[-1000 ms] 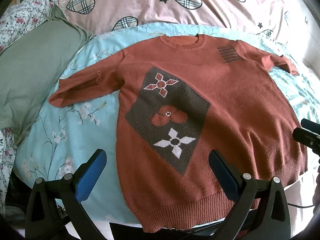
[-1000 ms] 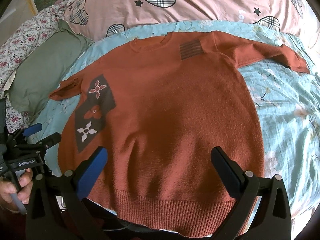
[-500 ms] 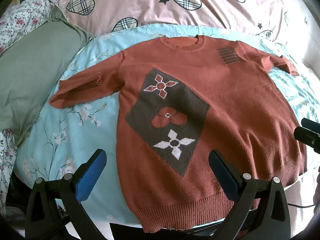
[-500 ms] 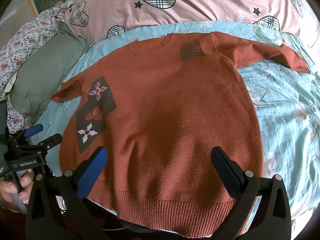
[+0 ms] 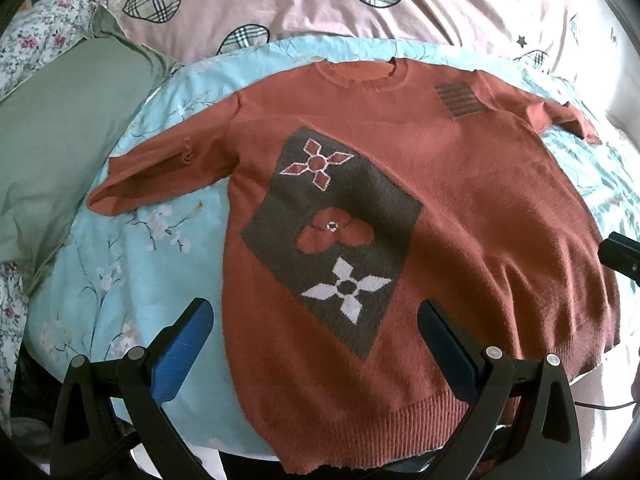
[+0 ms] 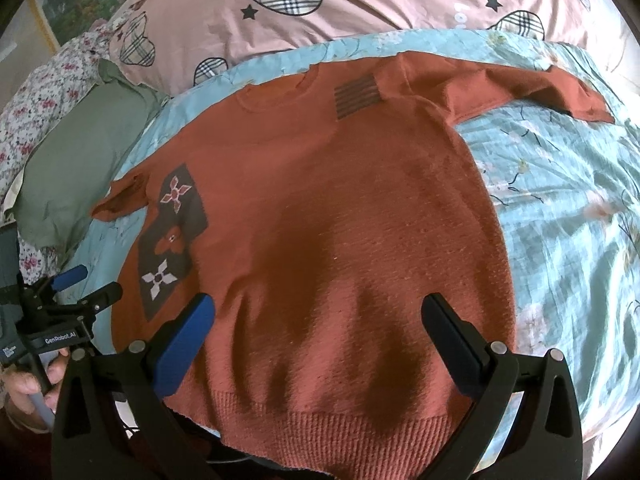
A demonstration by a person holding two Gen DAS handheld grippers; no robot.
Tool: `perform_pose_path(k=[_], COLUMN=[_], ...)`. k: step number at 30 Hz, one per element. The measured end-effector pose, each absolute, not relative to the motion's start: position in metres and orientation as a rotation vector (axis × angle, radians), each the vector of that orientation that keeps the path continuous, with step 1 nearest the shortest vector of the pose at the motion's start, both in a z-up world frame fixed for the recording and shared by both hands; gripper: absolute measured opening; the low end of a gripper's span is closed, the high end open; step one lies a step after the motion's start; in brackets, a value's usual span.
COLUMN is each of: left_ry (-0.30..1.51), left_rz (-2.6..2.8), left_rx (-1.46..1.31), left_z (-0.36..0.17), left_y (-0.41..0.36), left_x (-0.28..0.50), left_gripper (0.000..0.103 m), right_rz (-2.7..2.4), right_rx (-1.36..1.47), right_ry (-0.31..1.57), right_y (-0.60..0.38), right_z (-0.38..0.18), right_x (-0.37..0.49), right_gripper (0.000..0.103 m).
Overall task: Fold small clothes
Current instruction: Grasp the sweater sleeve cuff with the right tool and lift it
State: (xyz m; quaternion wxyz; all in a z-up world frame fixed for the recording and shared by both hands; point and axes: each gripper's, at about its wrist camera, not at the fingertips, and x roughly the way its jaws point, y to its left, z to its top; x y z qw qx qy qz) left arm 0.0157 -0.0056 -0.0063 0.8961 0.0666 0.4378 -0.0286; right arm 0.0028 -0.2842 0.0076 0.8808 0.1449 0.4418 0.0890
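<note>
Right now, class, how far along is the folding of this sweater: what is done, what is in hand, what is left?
Done: the rust sweater lies spread flat, front up, on the blue floral sheet, both sleeves out. In hand: nothing; the left gripper and right gripper are open over the hem, not visibly gripping it. Left: every fold; the left sleeve and right sleeve are unfolded.

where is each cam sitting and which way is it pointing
Left wrist: on the left gripper, low at the sweater's hem, facing up toward the collar and pink quilt; its open fingers show, plus the other gripper's tip at the right edge.
Right wrist: on the right gripper, same heading, further right; its open fingers show, plus the left gripper and hand.
Shared: sweater, blue sheet, green pillow.
</note>
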Motion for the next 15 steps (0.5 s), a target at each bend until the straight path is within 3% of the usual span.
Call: perform_pose_path(k=[10, 15], left_ry=[0.933, 0.931], left_rz=[-0.082, -0.095], left_rx=[0.155, 0.153], left_z=[-0.014, -0.011], left_y=[-0.021, -0.021], left_x=[0.027, 0.039], left_gripper=[0.102, 0.102], right_rz=[0.174, 0.069], right_rx=[0.366, 0.431], right_ry=[0.949, 0.866], right_y=[-0.310, -0.381], right_z=[-0.001, 0.007], right_x=[0.012, 0.030], right_gripper=[0.103, 0.101])
